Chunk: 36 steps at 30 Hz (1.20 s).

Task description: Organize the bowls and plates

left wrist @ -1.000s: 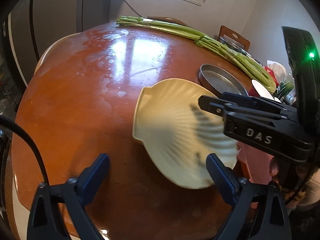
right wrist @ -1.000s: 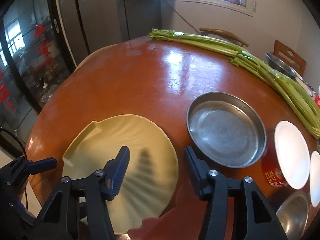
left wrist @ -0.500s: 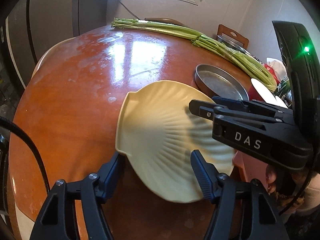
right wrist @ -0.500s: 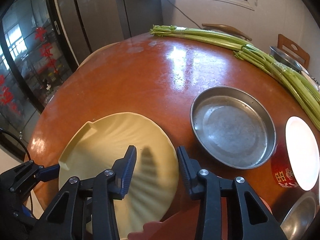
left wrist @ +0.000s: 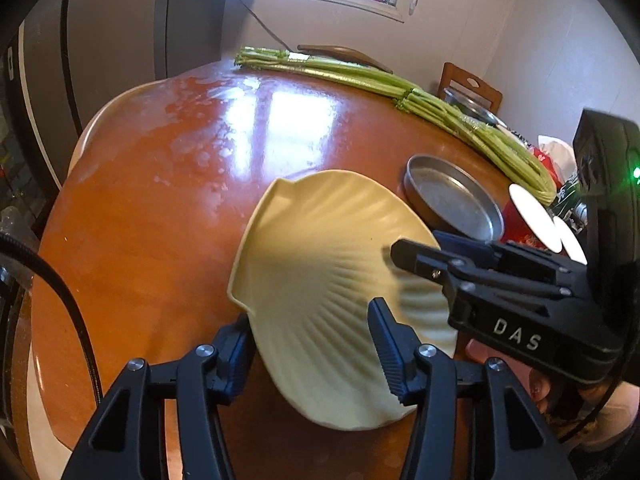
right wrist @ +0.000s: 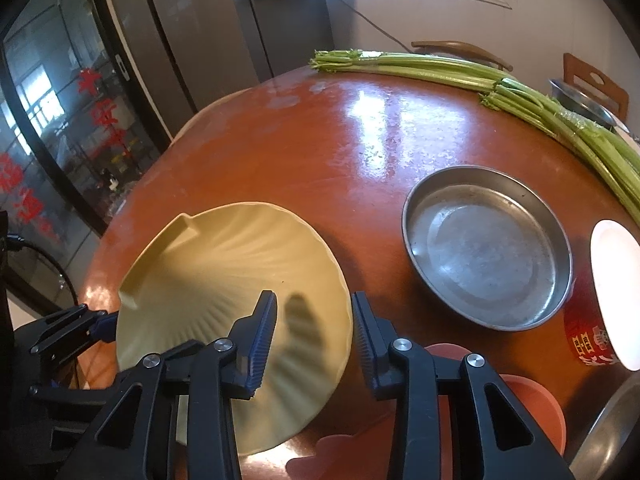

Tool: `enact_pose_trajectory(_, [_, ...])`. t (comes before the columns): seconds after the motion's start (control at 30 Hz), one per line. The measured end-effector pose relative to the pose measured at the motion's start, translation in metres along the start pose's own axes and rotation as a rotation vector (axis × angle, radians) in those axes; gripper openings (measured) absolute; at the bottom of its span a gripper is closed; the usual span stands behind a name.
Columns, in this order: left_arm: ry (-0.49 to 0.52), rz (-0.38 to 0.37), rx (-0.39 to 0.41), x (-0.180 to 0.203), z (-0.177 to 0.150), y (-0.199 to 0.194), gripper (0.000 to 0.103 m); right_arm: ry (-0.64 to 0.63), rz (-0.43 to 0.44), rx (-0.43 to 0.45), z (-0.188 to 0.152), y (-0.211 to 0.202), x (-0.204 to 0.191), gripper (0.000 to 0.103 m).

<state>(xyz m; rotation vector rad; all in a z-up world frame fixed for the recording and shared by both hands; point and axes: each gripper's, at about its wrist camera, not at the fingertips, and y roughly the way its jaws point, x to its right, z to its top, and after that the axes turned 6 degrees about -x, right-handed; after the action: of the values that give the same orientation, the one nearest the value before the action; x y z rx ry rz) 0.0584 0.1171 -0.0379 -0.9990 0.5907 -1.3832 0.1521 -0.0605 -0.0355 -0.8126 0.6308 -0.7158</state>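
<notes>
A pale yellow shell-shaped plate (left wrist: 328,264) lies on the round brown table (left wrist: 160,208), also in the right wrist view (right wrist: 224,280). My left gripper (left wrist: 312,340) straddles the plate's near rim, one finger under its left edge and one above its ribbed face, with a gap still showing. My right gripper (right wrist: 314,328) straddles the plate's right rim, jaws open; it also shows in the left wrist view (left wrist: 416,256). A round metal pan (right wrist: 486,246) sits to the right of the plate.
Long celery bunches (right wrist: 520,96) lie across the far side of the table. A red bowl with a white lid (right wrist: 612,292) stands right of the pan. A salmon-coloured dish (right wrist: 520,412) lies under my right gripper. Chairs and another metal bowl (right wrist: 580,104) are beyond.
My left gripper has narrowed and moved onto the plate's near rim. My right gripper has narrowed and moved onto the plate's right rim. The plate looks slightly tilted up.
</notes>
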Motion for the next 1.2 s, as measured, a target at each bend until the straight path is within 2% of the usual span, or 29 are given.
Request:
enact_pose_trajectory(0.2, [0.022,0.012,0.034,0.002,0.011,-0.011,0.054,0.034,0.037,0.043,0.004,-0.017,0.001,0.039])
enact_pose_trajectory(0.47, [0.044,0.032,0.063,0.0,0.032,-0.017,0.054,0.036,0.036,0.072,0.012,-0.028,-0.005,0.04])
enact_pose_trajectory(0.7, [0.051,0.043,0.028,-0.009,0.049,0.004,0.054,0.069,0.041,0.047,0.018,-0.017,-0.002,0.04])
enact_pose_trajectory(1.2, [0.057,0.057,-0.016,-0.02,0.061,0.037,0.054,0.116,0.032,-0.021,0.021,0.012,0.006,0.04])
